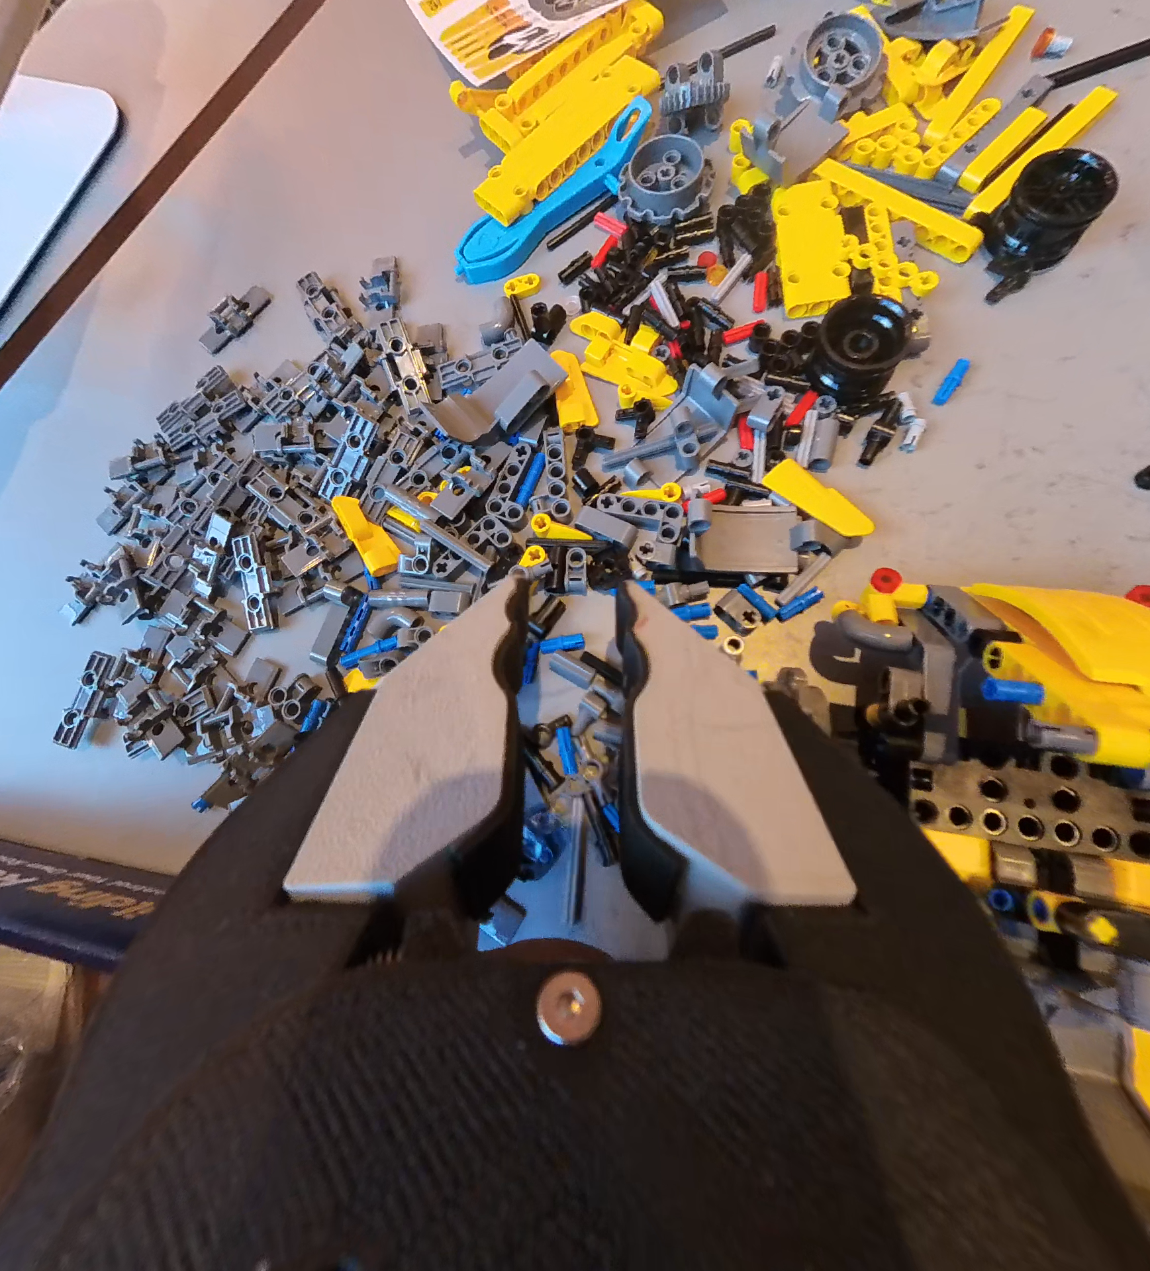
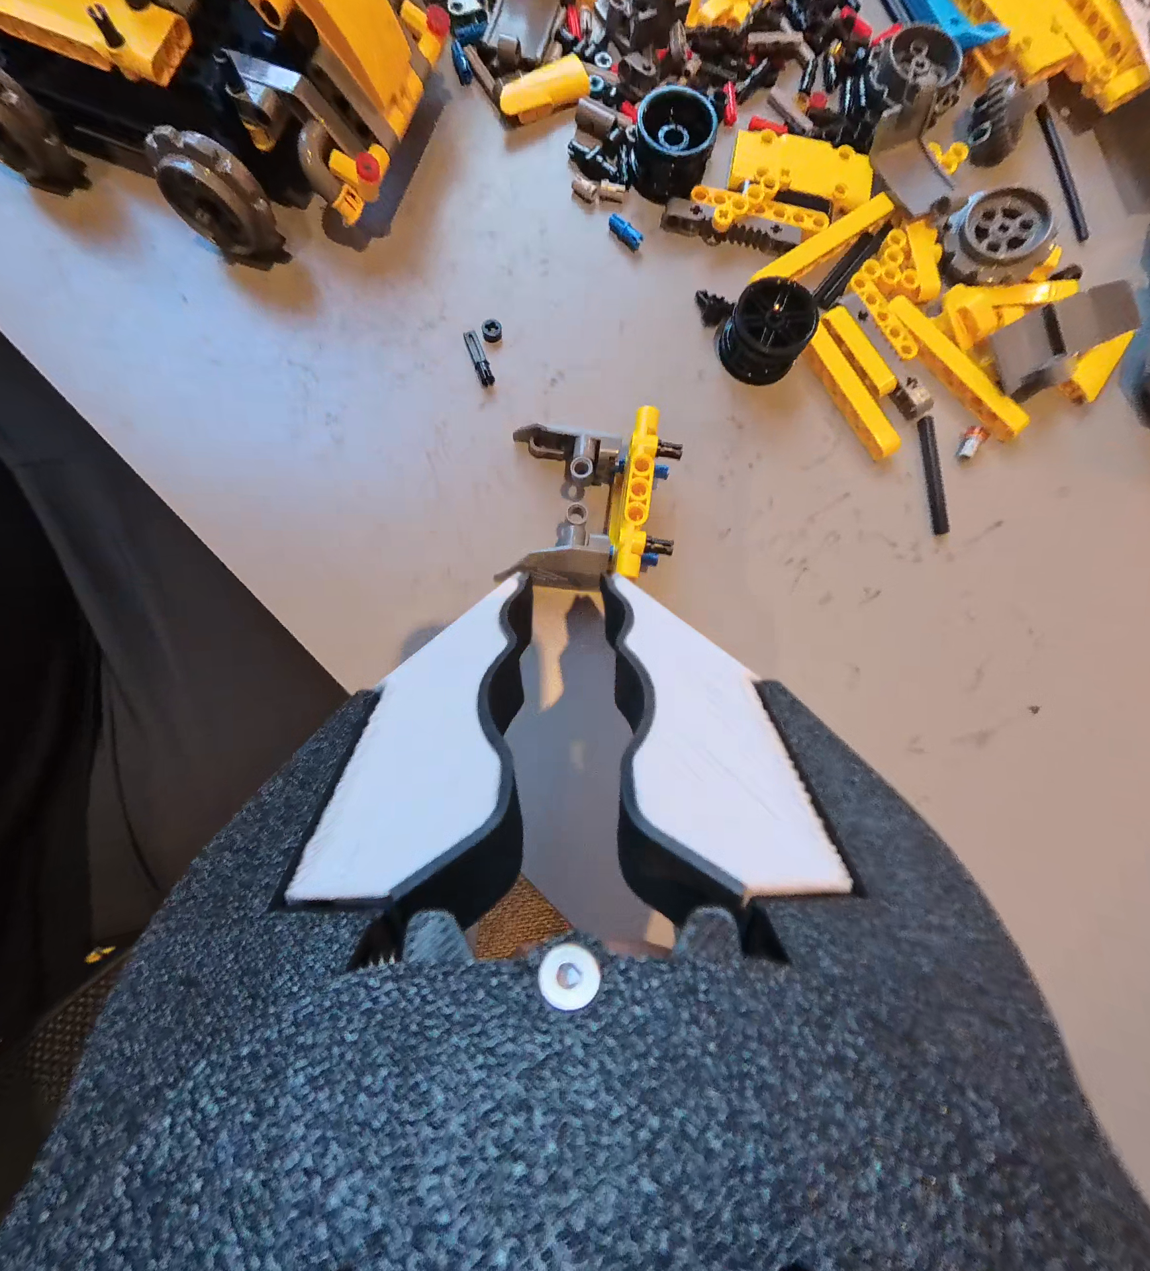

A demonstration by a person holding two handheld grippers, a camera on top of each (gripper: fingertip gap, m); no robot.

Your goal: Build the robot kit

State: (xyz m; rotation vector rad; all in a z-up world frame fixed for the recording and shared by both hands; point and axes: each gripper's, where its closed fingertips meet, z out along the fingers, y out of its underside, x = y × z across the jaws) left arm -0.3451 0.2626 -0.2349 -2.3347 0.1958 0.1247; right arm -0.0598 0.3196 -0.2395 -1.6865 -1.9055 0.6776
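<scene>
My left gripper (image 1: 570, 590) is open and empty, hovering low over a heap of small loose building-toy parts (image 1: 558, 523): grey connectors, black and blue pins, yellow pieces. Several pins and a grey axle (image 1: 575, 818) show through the gap between its jaws. My right gripper (image 2: 566, 582) is shut on the grey end of a small grey-and-yellow subassembly (image 2: 637, 481), a yellow holed beam with black and blue pins joined to grey brackets. The subassembly sticks out forward over bare tabletop.
A partly built yellow and black vehicle (image 1: 1053, 694) stands right of the left gripper; it also shows in the right wrist view (image 2: 214, 103). A pile of dark grey links (image 1: 228, 523), a blue separator tool (image 1: 544, 199), black wheels (image 2: 768, 330), yellow beams (image 2: 854, 392), a booklet (image 1: 510, 34).
</scene>
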